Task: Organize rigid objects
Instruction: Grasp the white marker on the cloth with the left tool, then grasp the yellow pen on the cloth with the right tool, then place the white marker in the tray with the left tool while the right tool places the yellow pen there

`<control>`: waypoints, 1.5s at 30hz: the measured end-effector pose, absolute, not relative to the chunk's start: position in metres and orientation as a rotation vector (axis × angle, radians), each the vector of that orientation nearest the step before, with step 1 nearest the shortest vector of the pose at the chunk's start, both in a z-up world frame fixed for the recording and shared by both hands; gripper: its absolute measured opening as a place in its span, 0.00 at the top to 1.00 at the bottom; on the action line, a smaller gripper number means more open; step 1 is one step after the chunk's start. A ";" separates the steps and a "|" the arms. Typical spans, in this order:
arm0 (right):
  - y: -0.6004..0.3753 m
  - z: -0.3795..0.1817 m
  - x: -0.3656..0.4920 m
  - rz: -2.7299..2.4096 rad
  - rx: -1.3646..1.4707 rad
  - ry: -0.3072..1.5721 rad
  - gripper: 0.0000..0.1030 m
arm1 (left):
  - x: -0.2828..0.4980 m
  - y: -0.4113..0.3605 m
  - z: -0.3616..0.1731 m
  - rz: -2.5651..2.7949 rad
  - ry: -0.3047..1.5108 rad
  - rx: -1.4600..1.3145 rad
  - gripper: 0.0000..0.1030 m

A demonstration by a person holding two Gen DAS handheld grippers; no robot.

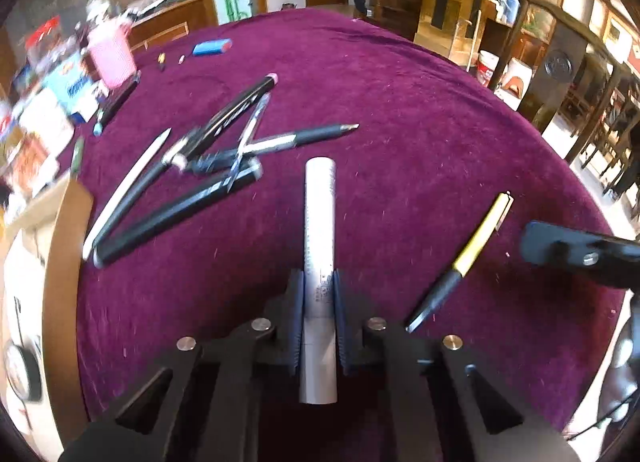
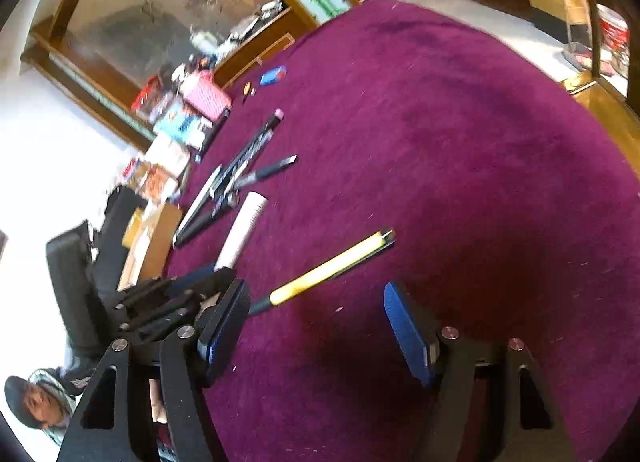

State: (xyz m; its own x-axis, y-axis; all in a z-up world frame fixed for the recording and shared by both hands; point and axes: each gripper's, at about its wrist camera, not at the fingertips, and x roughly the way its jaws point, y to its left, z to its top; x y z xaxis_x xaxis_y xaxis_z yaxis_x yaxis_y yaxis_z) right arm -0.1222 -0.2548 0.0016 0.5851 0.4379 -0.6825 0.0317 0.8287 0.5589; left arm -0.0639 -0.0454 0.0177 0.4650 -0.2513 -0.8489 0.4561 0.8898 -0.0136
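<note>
Left wrist view: left gripper (image 1: 318,302) clamps the white tube (image 1: 320,230) beside the yellow pen (image 1: 476,246); right gripper (image 2: 316,326) gapes empty. Best keep the tube level when lifting.

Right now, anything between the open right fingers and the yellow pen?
Nothing visible. The yellow pen lies alone on the purple cloth, ahead of the open right gripper. The left gripper, holding the white tube, sits beside it.
</note>
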 end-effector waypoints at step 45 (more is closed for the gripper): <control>-0.165 0.005 -0.037 0.025 0.104 1.025 0.90 | -0.146 0.222 0.065 -0.186 0.831 -0.351 0.86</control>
State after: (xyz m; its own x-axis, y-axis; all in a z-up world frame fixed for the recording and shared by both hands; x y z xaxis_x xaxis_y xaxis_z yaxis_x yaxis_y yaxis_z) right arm -0.0373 -0.1652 0.0049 0.5191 0.0696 -0.8519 0.0282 0.9947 0.0984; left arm -0.1462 0.2222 0.0645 0.6621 -0.2966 -0.6882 0.0248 0.9265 -0.3755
